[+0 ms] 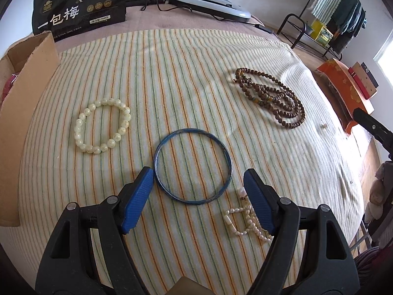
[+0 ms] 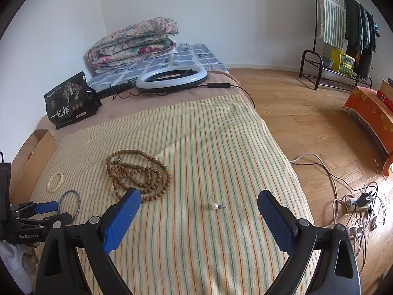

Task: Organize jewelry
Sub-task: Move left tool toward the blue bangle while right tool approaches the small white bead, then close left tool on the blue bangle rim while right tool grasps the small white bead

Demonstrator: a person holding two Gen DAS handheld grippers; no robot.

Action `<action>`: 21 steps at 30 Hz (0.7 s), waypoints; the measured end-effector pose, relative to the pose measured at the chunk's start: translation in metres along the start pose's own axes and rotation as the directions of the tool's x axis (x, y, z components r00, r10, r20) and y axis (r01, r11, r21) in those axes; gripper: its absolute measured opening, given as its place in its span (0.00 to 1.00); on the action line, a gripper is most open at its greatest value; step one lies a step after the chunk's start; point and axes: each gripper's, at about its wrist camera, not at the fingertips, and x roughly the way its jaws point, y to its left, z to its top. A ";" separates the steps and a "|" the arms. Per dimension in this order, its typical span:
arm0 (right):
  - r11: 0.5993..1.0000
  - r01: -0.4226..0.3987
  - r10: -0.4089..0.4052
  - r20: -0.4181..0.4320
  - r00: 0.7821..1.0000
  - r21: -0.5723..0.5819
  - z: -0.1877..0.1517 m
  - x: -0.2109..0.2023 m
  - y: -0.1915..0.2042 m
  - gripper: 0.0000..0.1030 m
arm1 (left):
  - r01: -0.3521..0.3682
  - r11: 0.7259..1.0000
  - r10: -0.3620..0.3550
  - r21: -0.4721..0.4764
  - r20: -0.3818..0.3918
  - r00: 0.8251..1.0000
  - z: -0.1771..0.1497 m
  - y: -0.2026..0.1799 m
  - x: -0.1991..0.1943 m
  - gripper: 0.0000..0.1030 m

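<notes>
I have the left gripper (image 1: 199, 186) low over the striped blanket (image 1: 186, 78) with its jaws spread wide and nothing between them; the blue bangle (image 1: 192, 166) lies flat in the gap just ahead of the tips, and the small pearl bracelet (image 1: 245, 223) sits partly under the right pad. The right gripper (image 2: 199, 209) is likewise wide open and holding nothing, with a lone pearl earring (image 2: 216, 206) lying on the blanket between its fingers. To me this reads as the picking stage, nothing gathered yet: the cream bead bracelet (image 1: 102, 125) and the brown wooden bead necklace (image 1: 271, 97) lie well apart on the cloth. My next move, I judge, is to settle one pad inside the bangle's rim and one outside, then close, probably bound for the cardboard box (image 1: 22, 113) at the left edge. Readable writing: the black pouch (image 1: 81, 5) carries large characters "一包梅"; smaller print there is too fine to read. In the right wrist view the left gripper's body shows "GenRobot.AI"
</notes>
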 end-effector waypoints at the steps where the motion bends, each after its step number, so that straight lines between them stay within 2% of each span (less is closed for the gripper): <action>1: 1.000 -0.001 0.001 0.000 1.000 -0.001 0.000 0.000 0.001 0.94 | -0.007 1.000 0.007 -0.003 0.002 1.000 0.000 0.000 0.000 0.76; 5: 1.000 -0.006 0.006 -0.001 1.000 -0.002 0.002 0.001 0.001 0.94 | -0.026 1.000 0.026 -0.009 0.001 1.000 0.002 0.003 0.003 0.76; 11: 1.000 -0.001 0.001 -0.020 1.000 0.004 0.001 0.007 -0.001 0.94 | -0.038 0.999 0.038 0.008 -0.006 0.999 0.003 -0.002 0.009 0.84; 17: 1.000 0.012 -0.012 -0.061 0.998 0.000 -0.005 0.019 -0.005 0.94 | -0.095 0.995 0.094 0.027 0.008 0.996 0.003 -0.011 0.015 0.85; 21: 0.999 0.030 -0.032 -0.104 0.994 -0.023 -0.011 0.031 -0.010 0.90 | -0.121 0.991 0.120 0.048 0.019 0.993 0.000 -0.014 0.017 0.84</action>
